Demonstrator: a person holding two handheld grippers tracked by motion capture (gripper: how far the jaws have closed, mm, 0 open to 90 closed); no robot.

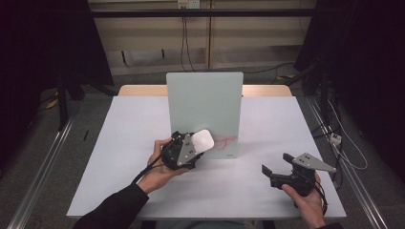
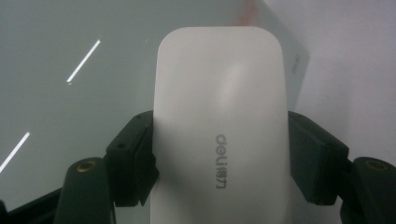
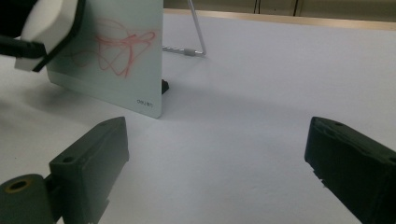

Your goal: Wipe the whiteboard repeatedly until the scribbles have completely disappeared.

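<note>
A dim room surrounds the bench, whose top is covered with a plain white sheet; a strip of pale wood shows along its far edge. Beyond it stands a beige panelled wall with a socket high up and dark cables hanging down to a grey floor. Black curtains close off both sides, and metal rails run along the floor to the left and right of the bench.

Near the middle of the bench a small glass whiteboard stands upright, propped from behind by a thin wire stand seen in the right gripper view. Red scribbles mark its lower right part, and a small brand print sits in its lower corner.

The left tool is closed on a white eraser, its black pads pressing on both long sides. The eraser bears a grey "deli" print and is held against the face of the whiteboard, just left of the red scribbles.

The right tool rests low over the bench near its front right corner, well apart from the whiteboard, with its jaws spread wide and nothing between them. A dark sleeve comes in from the bottom left.
</note>
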